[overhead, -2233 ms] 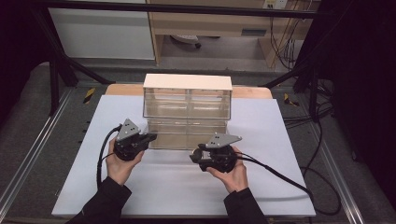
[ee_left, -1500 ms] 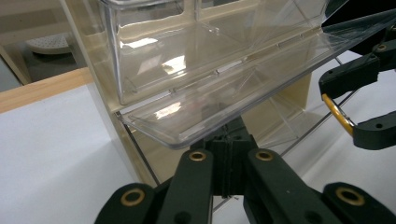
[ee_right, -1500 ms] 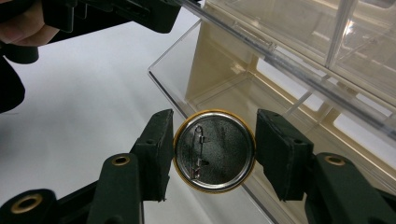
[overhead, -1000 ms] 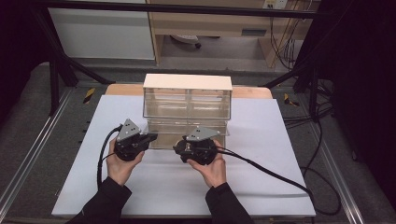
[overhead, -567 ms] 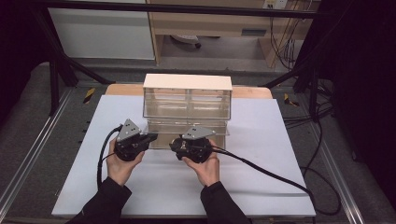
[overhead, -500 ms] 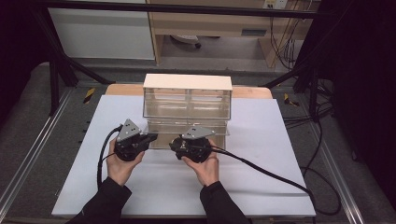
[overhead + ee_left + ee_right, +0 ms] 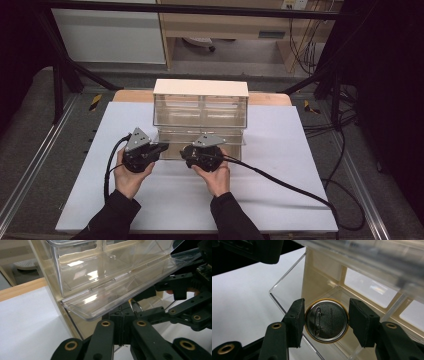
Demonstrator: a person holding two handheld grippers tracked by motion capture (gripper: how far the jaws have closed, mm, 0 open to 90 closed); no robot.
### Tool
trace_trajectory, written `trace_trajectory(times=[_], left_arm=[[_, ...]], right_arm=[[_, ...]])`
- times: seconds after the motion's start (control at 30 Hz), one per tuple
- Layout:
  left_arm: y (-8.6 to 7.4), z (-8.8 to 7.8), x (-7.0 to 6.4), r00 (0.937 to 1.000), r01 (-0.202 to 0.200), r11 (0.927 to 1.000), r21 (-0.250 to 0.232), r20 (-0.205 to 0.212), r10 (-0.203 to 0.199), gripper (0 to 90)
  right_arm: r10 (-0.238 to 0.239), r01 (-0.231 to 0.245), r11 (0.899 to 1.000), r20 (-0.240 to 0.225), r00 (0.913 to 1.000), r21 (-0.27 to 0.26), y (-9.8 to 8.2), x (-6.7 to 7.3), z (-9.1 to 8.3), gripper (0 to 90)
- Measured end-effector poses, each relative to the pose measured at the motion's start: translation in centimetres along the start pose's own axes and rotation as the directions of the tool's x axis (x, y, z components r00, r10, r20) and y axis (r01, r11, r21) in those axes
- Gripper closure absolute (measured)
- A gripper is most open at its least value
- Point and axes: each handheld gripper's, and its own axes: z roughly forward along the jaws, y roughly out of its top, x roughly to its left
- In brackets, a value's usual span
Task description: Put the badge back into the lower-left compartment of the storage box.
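A clear plastic drawer cabinet [image 7: 200,100] with a cream top stands at the back of the white table. Its lower left drawer [image 7: 210,142] is pulled out toward me. My left gripper [image 7: 161,147] is shut at the drawer's front left corner, on its clear front lip [image 7: 100,315], which hides the fingertips in the left gripper view [image 7: 121,320]. My right gripper [image 7: 187,149] is shut on a round gold-rimmed pin badge [image 7: 327,320], pin side facing the camera, just over the open drawer [image 7: 287,290]. The badge [image 7: 133,305] shows edge-on beside the right gripper [image 7: 180,305].
The white board [image 7: 125,200] reaches the near edge. Black cables [image 7: 280,182] trail from both grippers across it. Metal rails [image 7: 30,165] run along both sides, and a dark frame post [image 7: 57,85] stands at the back left.
My right gripper has moved left across the drawer front with the badge and sunk slightly, ending close beside the left gripper. The left gripper has stayed put.
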Motion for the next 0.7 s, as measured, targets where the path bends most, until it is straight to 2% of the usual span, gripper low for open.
trace_trajectory(times=[0.07,0.23,0.43,0.53,0.7], left_arm=[[0.0,0.0,0.0,1.0000,-0.001,1.0000,0.002,0.001,0.001,89.6],[0.0,0.0,0.0,1.0000,-0.001,1.0000,0.001,0.000,0.001,89.6],[0.0,0.0,0.0,1.0000,0.000,1.0000,0.000,0.001,0.000,89.6],[0.0,0.0,0.0,1.0000,0.001,1.0000,-0.001,0.001,-0.001,89.6],[0.0,0.0,0.0,1.0000,-0.002,1.0000,0.002,0.001,0.002,89.6]], right_arm=[[-0.005,0.006,1.000,0.015,0.9999,-0.005,0.0,0.1,0.2,48.4],[-0.019,0.019,1.000,0.019,0.9996,0.009,0.2,0.3,0.4,46.7],[-0.023,0.022,1.000,0.029,0.9993,0.021,0.4,0.5,-0.3,34.4],[-0.051,0.049,0.998,0.038,0.9980,0.037,0.5,0.7,-1.0,29.6],[-0.024,0.025,0.997,-0.012,0.9996,0.077,0.3,0.7,-2.2,17.3]])
